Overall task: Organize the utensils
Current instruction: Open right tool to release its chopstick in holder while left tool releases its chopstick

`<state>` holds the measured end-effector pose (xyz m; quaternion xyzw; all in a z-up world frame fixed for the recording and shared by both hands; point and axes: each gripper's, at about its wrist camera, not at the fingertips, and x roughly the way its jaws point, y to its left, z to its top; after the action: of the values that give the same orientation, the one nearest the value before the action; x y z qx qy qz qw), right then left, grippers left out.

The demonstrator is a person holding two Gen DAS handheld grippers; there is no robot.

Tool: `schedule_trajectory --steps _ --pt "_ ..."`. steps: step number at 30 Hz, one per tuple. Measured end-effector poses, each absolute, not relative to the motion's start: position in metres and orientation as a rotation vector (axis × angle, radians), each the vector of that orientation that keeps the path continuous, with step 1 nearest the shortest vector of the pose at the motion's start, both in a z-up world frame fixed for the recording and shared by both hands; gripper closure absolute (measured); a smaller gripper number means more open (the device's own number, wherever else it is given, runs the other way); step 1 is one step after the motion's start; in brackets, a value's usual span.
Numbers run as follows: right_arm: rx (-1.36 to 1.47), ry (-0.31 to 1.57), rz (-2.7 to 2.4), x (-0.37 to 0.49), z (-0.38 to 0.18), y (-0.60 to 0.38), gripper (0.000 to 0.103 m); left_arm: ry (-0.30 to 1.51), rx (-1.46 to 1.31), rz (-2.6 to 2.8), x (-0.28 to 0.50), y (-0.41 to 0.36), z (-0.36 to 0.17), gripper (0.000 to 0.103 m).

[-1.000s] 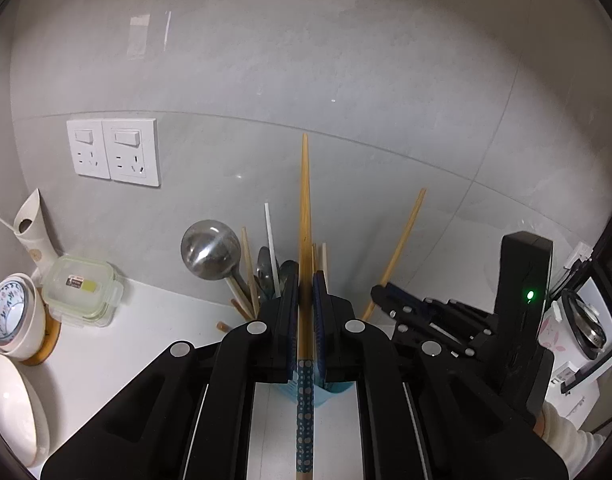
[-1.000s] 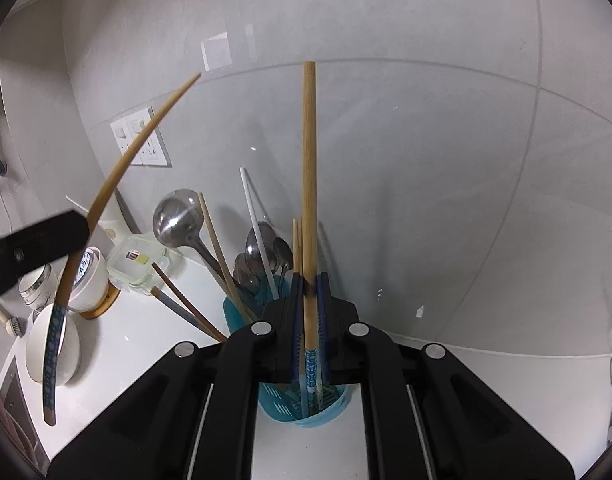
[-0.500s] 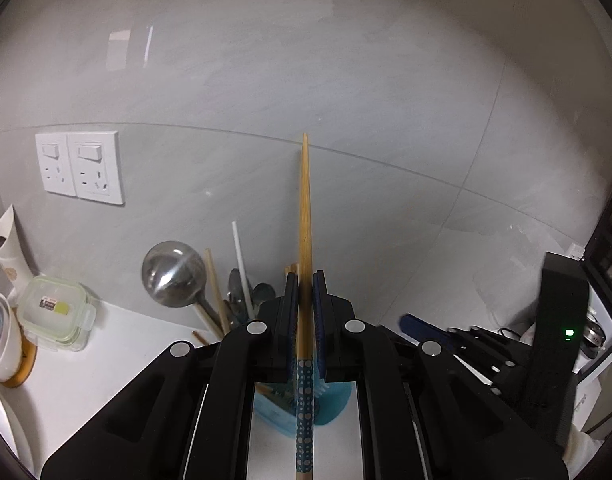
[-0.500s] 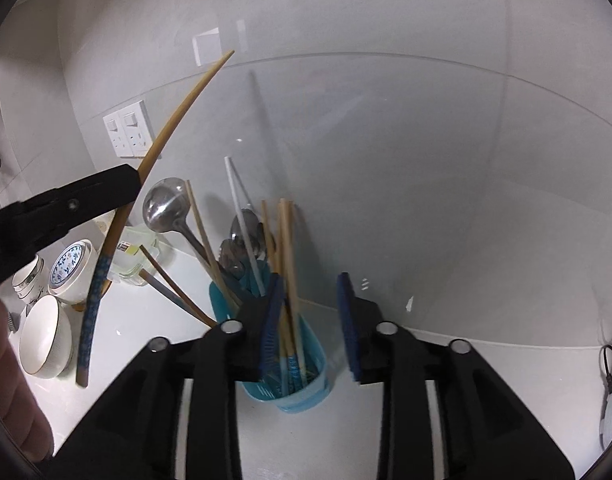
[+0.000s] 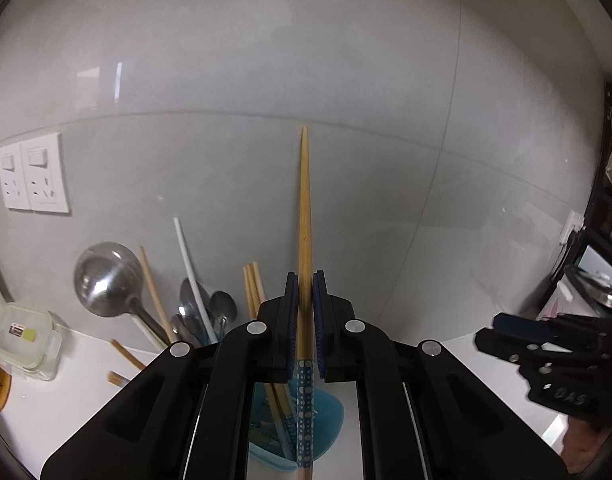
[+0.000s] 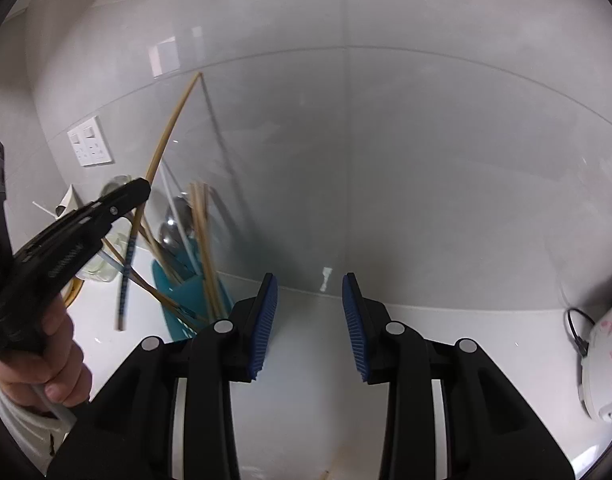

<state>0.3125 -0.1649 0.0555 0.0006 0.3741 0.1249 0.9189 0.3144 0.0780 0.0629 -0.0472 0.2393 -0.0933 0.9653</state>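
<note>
My left gripper is shut on a bamboo chopstick with a blue dotted end. It holds the stick upright over the blue utensil holder, where other chopsticks, spoons and a ladle stand. In the right wrist view the left gripper holds the same chopstick beside the holder, with its lower end hanging outside the rim. My right gripper stands open and empty over the white counter, to the right of the holder. It also shows at the right edge of the left wrist view.
A steel ladle leans out of the holder. Loose chopsticks lie on the counter left of it, near a lidded food container. Wall sockets sit on the tiled wall. A white appliance stands far right.
My right gripper opened, let its chopstick drop into the holder and drew away to the right. My left gripper came down closer over the holder with its chopstick.
</note>
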Motion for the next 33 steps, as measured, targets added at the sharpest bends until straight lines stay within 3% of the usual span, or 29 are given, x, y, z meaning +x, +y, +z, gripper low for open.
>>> schedule_trajectory --steps 17,23,26,28,33 --pt "0.051 0.808 0.209 0.311 0.042 -0.197 0.071 0.715 -0.107 -0.141 0.361 0.083 0.028 0.094" --pt "0.056 0.816 0.202 0.309 0.043 -0.199 0.061 0.771 -0.083 -0.113 0.355 0.080 0.021 0.059" --pt "0.058 0.832 0.181 0.305 0.041 -0.202 0.043 0.784 -0.065 -0.115 0.348 0.077 0.020 0.052" --pt "0.066 0.841 0.167 0.302 0.038 -0.205 0.026 0.803 -0.057 -0.110 0.343 0.075 0.019 0.040" --pt "0.067 0.913 0.137 0.291 0.020 -0.210 0.016 0.831 -0.039 -0.107 0.325 0.070 0.021 0.023"
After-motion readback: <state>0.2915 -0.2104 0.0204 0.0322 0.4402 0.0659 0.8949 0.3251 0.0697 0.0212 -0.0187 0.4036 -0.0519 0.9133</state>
